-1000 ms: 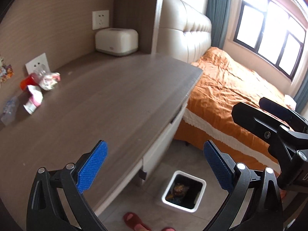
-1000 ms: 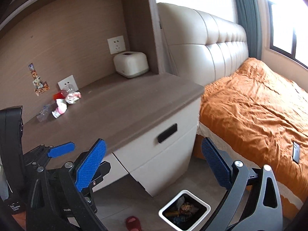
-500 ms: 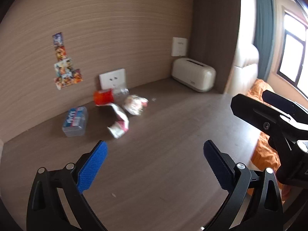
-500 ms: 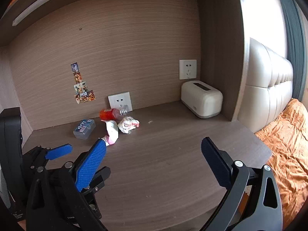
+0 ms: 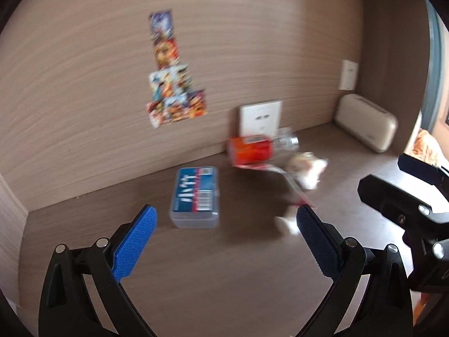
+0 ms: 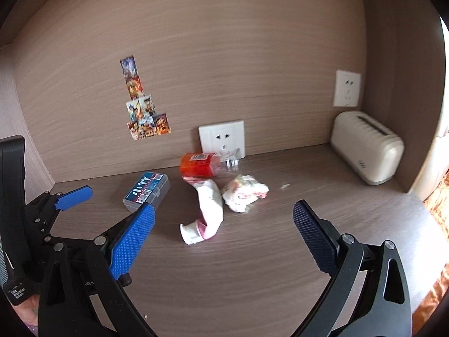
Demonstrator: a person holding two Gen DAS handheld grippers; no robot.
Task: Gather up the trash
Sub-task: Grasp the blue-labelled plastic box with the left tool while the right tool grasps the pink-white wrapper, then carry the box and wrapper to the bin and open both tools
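On the desk (image 6: 252,275) lie four loose items: one clear plastic box (image 6: 146,191) with a blue label at about nine o'clock of the group, one bottle (image 6: 204,164) with an orange label at twelve o'clock, one pink-and-white wrapper (image 6: 206,210) at six o'clock, and one crumpled paper wad (image 6: 244,192) at three o'clock. One cream tissue box (image 6: 367,151) stands far off at three o'clock. The back wall carries two white sockets (image 6: 221,140) and one cluster of stickers (image 6: 143,109). Two grippers show: the right gripper (image 6: 221,224) and the left gripper (image 5: 224,230).
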